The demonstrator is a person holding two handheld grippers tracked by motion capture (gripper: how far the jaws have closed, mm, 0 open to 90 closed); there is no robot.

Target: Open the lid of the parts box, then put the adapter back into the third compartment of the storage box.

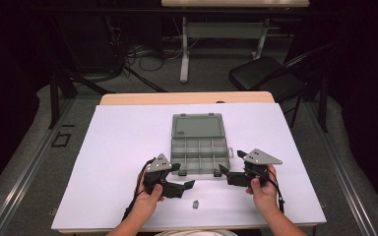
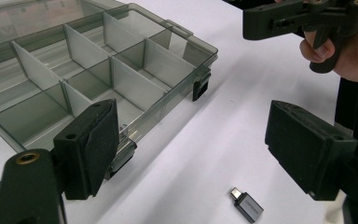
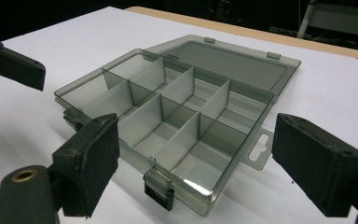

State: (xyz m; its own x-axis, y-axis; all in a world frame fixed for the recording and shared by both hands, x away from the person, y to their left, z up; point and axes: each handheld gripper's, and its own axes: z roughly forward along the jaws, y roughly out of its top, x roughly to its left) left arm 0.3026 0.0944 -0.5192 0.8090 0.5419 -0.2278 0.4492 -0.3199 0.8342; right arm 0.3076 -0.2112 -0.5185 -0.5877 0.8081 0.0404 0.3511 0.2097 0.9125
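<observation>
Small adapter (image 1: 195,203) lay on counter (image 1: 118,147) between left gripper (image 1: 189,185) and right gripper (image 1: 222,170), both wide open, empty, near open organizer box (image 1: 199,142).

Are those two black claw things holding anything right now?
No. The left gripper and right gripper are both open and empty; the small USB adapter lies loose beside the open compartment box.

I find no text I can read anywhere. The small grey adapter (image 2: 247,206) lying on the white tabletop (image 2: 242,116) carries a faint line of lettering along its body, but it is too small and blurred for me to make out. The compartment box (image 3: 177,116) bears no label, brand or number that I can see.
</observation>
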